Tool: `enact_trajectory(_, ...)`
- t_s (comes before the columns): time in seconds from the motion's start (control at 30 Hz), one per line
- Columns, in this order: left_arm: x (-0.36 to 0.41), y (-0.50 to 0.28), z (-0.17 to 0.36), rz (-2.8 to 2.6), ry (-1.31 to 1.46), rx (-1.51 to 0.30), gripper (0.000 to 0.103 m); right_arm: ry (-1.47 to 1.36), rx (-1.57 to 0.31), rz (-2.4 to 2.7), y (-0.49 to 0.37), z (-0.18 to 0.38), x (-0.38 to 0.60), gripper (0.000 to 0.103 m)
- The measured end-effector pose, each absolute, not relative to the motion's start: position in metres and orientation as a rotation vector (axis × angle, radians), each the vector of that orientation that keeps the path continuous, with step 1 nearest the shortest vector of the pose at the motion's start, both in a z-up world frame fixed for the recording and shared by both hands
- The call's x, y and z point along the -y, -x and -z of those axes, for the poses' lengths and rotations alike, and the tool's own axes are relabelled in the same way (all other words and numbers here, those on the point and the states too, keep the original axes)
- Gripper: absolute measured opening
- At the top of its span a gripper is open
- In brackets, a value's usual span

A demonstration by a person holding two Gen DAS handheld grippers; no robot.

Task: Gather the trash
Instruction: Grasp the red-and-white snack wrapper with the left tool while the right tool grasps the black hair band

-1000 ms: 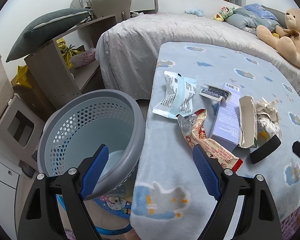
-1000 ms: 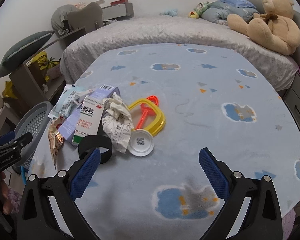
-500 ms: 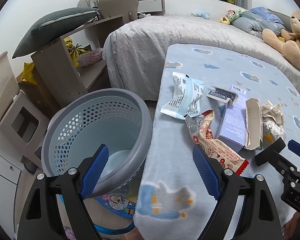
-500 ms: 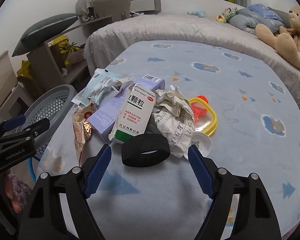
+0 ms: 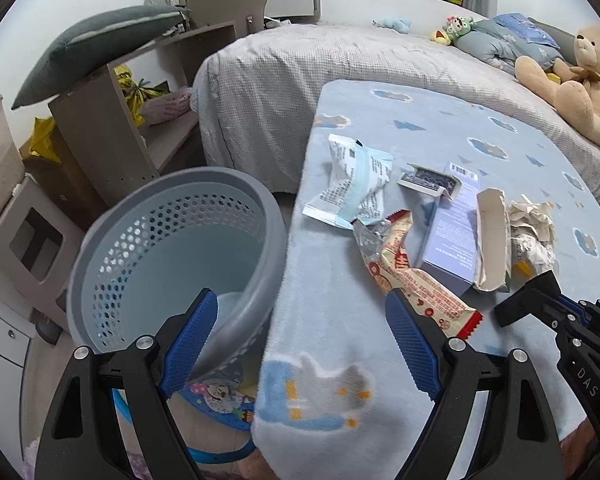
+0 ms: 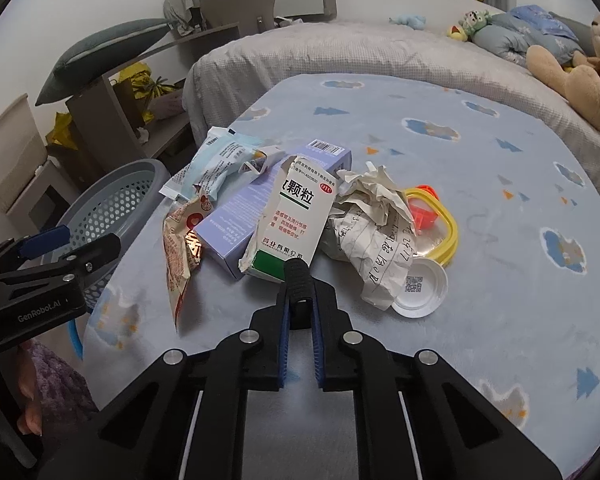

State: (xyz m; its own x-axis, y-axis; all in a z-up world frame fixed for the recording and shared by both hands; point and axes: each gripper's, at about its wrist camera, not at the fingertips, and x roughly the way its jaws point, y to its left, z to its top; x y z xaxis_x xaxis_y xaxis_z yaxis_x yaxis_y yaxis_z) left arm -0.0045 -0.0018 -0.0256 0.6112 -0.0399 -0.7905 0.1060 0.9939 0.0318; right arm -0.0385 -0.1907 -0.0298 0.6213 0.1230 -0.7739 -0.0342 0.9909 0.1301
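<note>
Trash lies piled on the blue cloud blanket (image 6: pixel 440 168): a white-green medicine box (image 6: pixel 296 220), a purple box (image 6: pixel 244 220), crumpled paper (image 6: pixel 372 232), a snack wrapper (image 6: pixel 180 248) and a blue-white packet (image 6: pixel 216 164). My right gripper (image 6: pixel 299 312) is shut on a black band (image 6: pixel 298 276), squeezed flat between its pads at the pile's near edge. The band (image 5: pixel 528 300) also shows in the left wrist view. My left gripper (image 5: pixel 302 308) stands open with nothing in it, spanning the rim of the grey perforated basket (image 5: pixel 172 216) and the blanket's edge.
A white lid (image 6: pixel 420 284) and a yellow-orange plastic toy (image 6: pixel 444 220) lie right of the paper. A teddy bear (image 5: pixel 572 84) and soft toys sit far back on the bed. A shelf (image 5: pixel 112 120) with a dark pillow stands behind the basket.
My right gripper moved in toward the pile and its jaws closed from wide open onto the black band, flattening it. The left gripper kept its place, still open.
</note>
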Motion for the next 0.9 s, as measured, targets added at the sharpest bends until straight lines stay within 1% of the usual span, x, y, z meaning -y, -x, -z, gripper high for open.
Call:
enact_trajectory(0.47,0.044,-0.004,0.036,0.151,0.021,-1.008,0.082,-0.166,-0.841,-0.086,0.064,0.013,0.225,0.009)
enact_trajectory(0.67,0.043,-0.024,0.045,0.115,0.062,-1.049,0.082,-0.171,-0.831,-0.112,0.066,0.014,0.223,0.009)
enact_trajectory(0.9,0.046,-0.035,0.061,0.098,0.027,-1.079,0.082,-0.18,-0.819,-0.126,0.067,0.011,0.223,0.009)
